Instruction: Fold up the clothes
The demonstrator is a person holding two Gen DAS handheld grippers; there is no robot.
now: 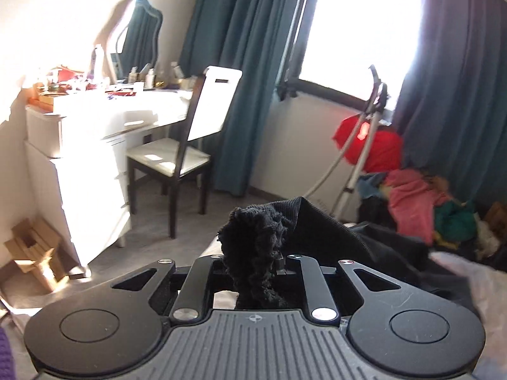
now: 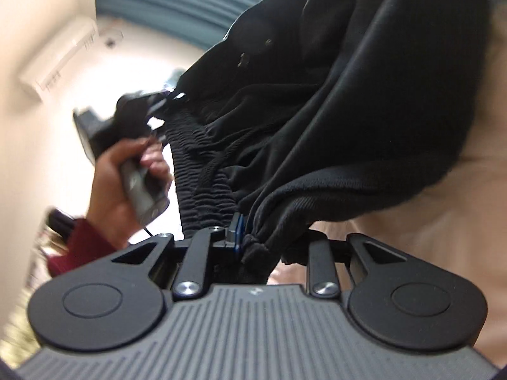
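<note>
Left wrist view: the left gripper (image 1: 253, 262) is clamped on the bunched elastic waistband of the black trousers (image 1: 332, 231), whose cloth trails toward 2 o'clock. Right gripper (image 2: 250, 243) pinches the waistband's other end; the left hand (image 2: 126, 171) is at 10 o'clock. This probably stretches the waist straight for folding.

left fingers (image 1: 279, 261): buried in black garment (image 1: 332, 231) | left hand (image 2: 126, 174): blurred

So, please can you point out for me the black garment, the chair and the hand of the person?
black garment (image 2: 348, 120): right wrist view, on the smooth fabric past the gathered band.
chair (image 1: 210, 104): left wrist view, on the white backrest.
hand (image 2: 117, 183): right wrist view, on the back of the hand.
</note>
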